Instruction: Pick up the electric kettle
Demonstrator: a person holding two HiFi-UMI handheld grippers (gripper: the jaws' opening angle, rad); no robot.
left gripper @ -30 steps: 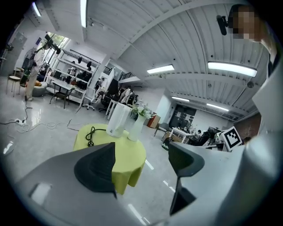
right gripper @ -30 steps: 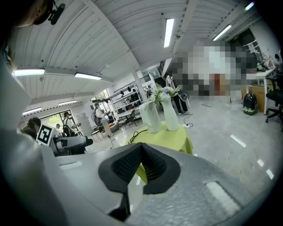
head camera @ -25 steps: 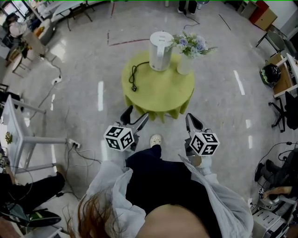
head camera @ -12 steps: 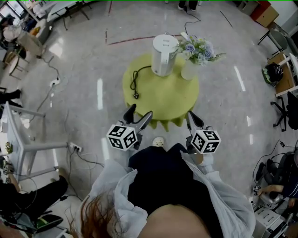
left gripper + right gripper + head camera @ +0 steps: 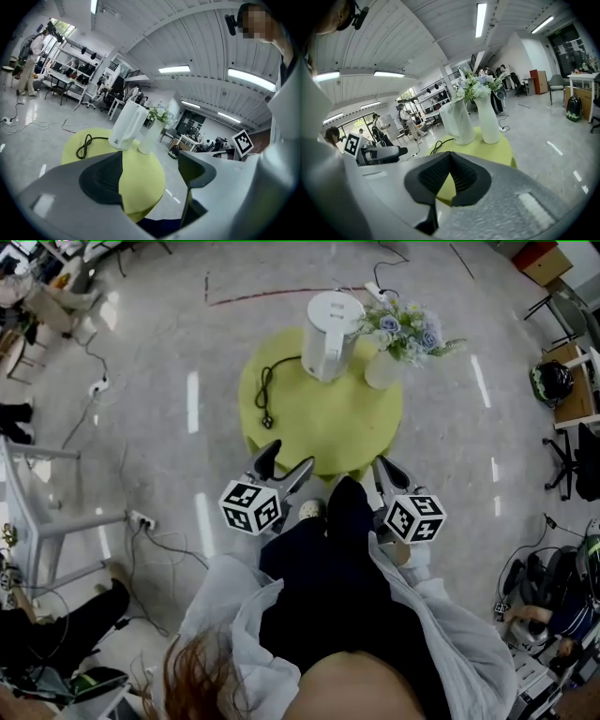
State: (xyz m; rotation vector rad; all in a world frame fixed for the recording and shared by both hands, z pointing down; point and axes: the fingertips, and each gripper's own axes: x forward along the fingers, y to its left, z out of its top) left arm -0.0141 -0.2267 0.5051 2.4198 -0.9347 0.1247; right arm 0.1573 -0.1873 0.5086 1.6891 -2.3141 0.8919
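Head view, steep down. Round table (image 5: pixel 319 432) under a yellow-green cloth, just ahead of the person. White electric kettle (image 5: pixel 332 332) stands upright at the table's far edge; the handle side can't be read from up here. Close on its right is a white vase (image 5: pixel 380 371) of pale blue flowers (image 5: pixel 409 329), touching or nearly so. The kettle's black cord (image 5: pixel 266 395) lies looped on the cloth to the left with its plug end on the table, so it would probably trail on a lift.

Left tongs (image 5: pixel 287 459) and right tongs (image 5: pixel 391 472) are held low at the table's near edge. Both point toward the kettle and are well apart from it.

Left gripper view: jaws spread wide, only the cloth beyond showing between them.
Right gripper view: pads drawn in, tips look to meet, a thin wedge of cloth below. Nothing gripped.

Judgement: approach stage, no contact yet. The spread left tongs seem readied for the grab. The vase crowds the right flank, which favours coming in from the left. Hazards are a toppled vase and a snagged cord.
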